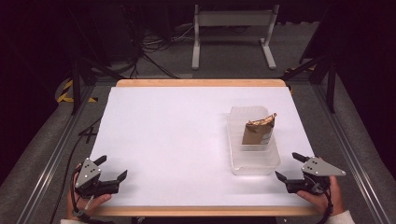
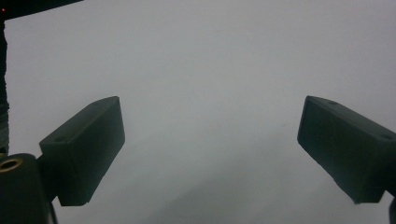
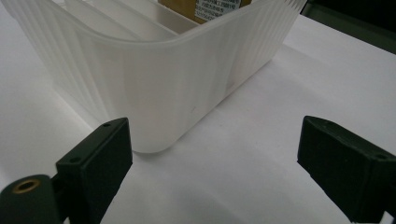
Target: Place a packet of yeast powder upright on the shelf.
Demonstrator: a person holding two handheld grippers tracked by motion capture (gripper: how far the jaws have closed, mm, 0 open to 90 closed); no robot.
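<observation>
Left black two-jaw gripper (image 1: 113,168) and right black two-jaw gripper (image 1: 289,166) at the near corners of the white-covered wooden table (image 1: 177,140), jaws of both spread wide with nothing between them. Just beyond the right one, a translucent ribbed plastic tub (image 1: 254,161), its far end cut off in the right gripper view. Inside, upright toward the far end, a brown paper pouch with a crumpled gold top (image 1: 258,130), label print too small to read.

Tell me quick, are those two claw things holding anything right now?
Left gripper: open, holding nothing, over the white table.
Right gripper: open, holding nothing, jaws pointed at the clear plastic bin.
</observation>
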